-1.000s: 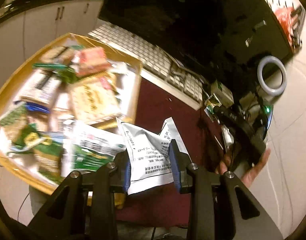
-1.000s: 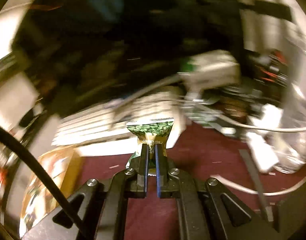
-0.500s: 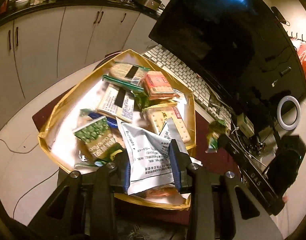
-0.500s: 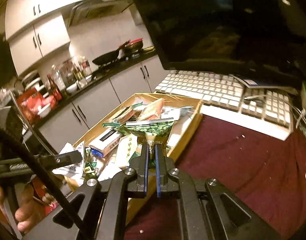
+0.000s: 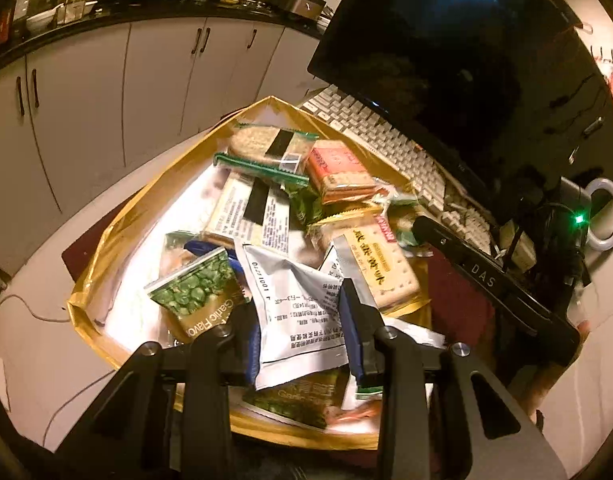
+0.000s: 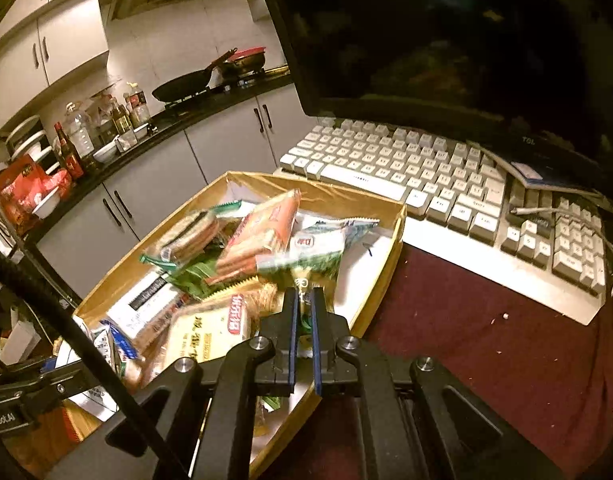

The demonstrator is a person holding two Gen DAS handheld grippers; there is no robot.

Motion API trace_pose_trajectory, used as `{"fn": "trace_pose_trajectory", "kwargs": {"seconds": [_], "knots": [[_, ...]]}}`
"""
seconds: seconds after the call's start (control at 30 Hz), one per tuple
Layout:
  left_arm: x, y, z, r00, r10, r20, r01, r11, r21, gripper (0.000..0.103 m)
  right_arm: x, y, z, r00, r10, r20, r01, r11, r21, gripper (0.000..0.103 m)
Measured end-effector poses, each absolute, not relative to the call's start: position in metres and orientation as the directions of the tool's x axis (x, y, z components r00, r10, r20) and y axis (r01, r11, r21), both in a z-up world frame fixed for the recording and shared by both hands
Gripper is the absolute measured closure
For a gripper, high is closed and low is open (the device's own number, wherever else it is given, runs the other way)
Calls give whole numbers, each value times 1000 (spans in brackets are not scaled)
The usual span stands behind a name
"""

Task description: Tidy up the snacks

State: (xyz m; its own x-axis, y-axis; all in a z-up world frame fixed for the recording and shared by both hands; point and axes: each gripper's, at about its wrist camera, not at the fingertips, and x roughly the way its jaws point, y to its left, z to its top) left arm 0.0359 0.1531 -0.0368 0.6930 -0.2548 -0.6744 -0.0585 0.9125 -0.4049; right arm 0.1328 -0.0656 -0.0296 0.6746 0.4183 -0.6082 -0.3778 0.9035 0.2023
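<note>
A gold cardboard box point(image 5: 118, 236) point(image 6: 390, 264) full of several snack packets sits on the dark red mat. My left gripper point(image 5: 302, 320) is shut on a white printed snack packet point(image 5: 294, 304), holding it over the box's near end. My right gripper point(image 6: 302, 312) is shut on a small green packet point(image 6: 314, 260) above the box's near right edge. Among the snacks in the box are cracker packs point(image 5: 376, 264), a green pea packet point(image 5: 198, 292) and an orange wafer pack point(image 6: 262, 232).
A white keyboard point(image 6: 446, 196) lies just behind the box under a dark monitor point(image 5: 446, 52). The dark red mat point(image 6: 486, 352) stretches to the right. White cabinets point(image 5: 106, 80) and a cluttered kitchen counter point(image 6: 106, 128) stand beyond. A white ring light point(image 5: 610, 216) is at far right.
Both grippers swung left with their packets, from over the mat and keyboard to above the gold box. The right gripper's green packet now hangs over the box's edge.
</note>
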Motion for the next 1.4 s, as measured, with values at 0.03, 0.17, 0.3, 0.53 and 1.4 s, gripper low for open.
{"fn": "trace_pose_trajectory", "kwargs": {"seconds": [0.03, 0.17, 0.3, 0.53, 1.4], "knots": [[36, 152, -38, 693, -247, -677, -61, 916, -398, 68, 131, -63, -30, 682, 414, -602, -381, 905, 190, 100], [36, 148, -36, 711, -239, -661, -46, 923, -383, 68, 126, -55, -32, 667, 446, -597, -430, 885, 181, 100], [41, 143, -38, 717, -233, -657, -37, 929, -369, 68, 124, -55, -32, 668, 455, -589, -435, 881, 188, 99], [37, 131, -40, 745, -125, -655, -66, 963, -260, 46, 123, -67, -29, 672, 494, -552, -422, 867, 263, 67], [-17, 121, -17, 778, 227, -586, -248, 968, 46, 14, 40, -75, -18, 607, 502, -616, -410, 862, 299, 39]]}}
